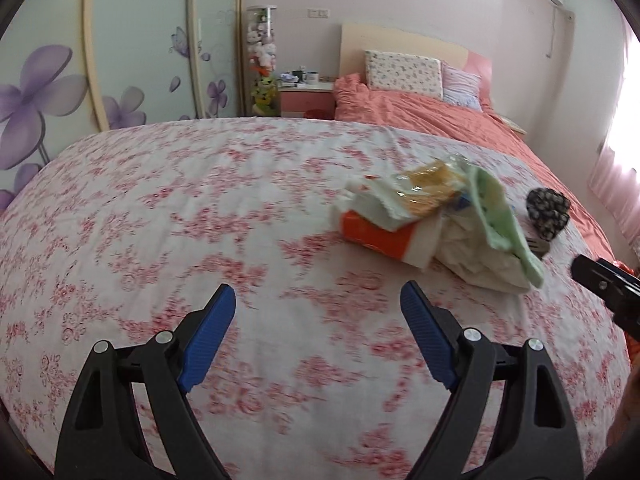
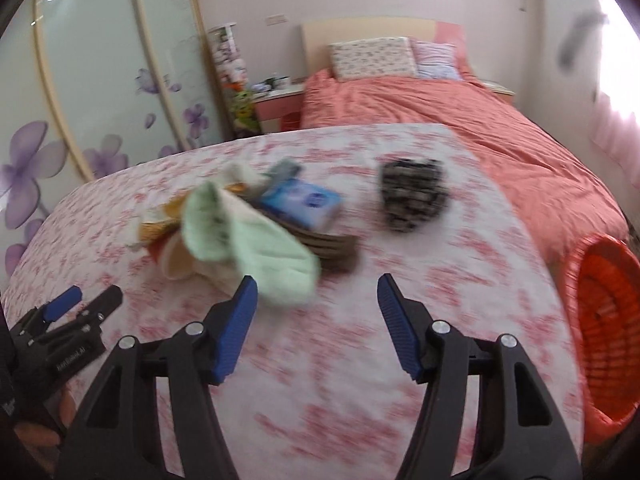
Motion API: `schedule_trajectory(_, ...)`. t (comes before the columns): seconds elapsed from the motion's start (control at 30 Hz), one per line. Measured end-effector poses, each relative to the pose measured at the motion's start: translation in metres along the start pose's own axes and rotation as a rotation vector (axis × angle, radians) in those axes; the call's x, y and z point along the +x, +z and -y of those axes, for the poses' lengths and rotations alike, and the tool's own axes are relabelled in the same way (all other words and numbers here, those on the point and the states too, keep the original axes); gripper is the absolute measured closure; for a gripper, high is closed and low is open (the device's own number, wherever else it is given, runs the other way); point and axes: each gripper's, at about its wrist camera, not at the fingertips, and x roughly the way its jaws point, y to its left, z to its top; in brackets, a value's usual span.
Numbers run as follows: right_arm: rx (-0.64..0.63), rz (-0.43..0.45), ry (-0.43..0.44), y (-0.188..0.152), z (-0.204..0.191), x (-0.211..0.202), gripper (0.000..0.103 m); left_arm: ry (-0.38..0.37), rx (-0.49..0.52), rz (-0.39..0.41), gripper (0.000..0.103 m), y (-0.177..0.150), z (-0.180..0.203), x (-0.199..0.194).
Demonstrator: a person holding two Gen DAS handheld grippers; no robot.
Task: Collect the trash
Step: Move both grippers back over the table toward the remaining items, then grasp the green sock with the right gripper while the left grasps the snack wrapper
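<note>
Both claws are empty as I read it: my left claw (image 1: 318,300) stands with its blue pads wide apart over bare bedspread, and my right claw (image 2: 316,292) has its pads apart too, nothing between them, its left pad just in front of the green cloth without pressing on it

Nothing looks collected yet. The trash pile (image 1: 432,220) sits untouched on the flowered bedspread (image 1: 200,200), ahead and to the right of my left claw and just beyond my right one. In it I make out an orange-and-white packet (image 1: 380,240), crumpled white paper, a clear wrapper with something yellow inside, a pale green cloth (image 2: 248,240), a blue tissue pack (image 2: 304,200) and some brown pieces under it. A dark patterned bundle (image 2: 412,196) lies apart to the right of the pile. An orange basket (image 2: 608,340) stands off the bed's right edge; I judge that is where everything goes, so the whole job remains

The orange-and-white packet's long axis runs from upper left down to lower right in the left view. The green cloth drapes likewise toward my right claw
</note>
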Motion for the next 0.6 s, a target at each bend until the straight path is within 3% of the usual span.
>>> schedule_trajectory(0.27, -0.007, -0.029, 0.04, 0.024, -0.038, 0.039, 0.052, -0.02, -0.049, -0.008, 0.019, 0.003, -0.022, 0.006)
schedule_trajectory(0.33, -0.011, -0.049, 0.031, 0.027, -0.041, 0.049, 0.065, -0.026, -0.048, -0.01, 0.019, 0.004, -0.023, 0.007)
schedule_trajectory(0.4, -0.024, -0.068, 0.02, 0.026, -0.042, 0.056, 0.091, -0.036, -0.045, -0.01, 0.019, 0.005, -0.021, 0.008)
schedule_trajectory(0.47, -0.027, -0.059, 0.007, 0.025, -0.04, 0.053, 0.098, -0.044, -0.041, -0.008, 0.019, 0.006, -0.019, 0.008)
schedule_trajectory(0.6, 0.016, -0.019, 0.014, 0.02, -0.022, 0.033, 0.099, -0.072, -0.034, 0.006, 0.019, 0.012, -0.01, 0.004)
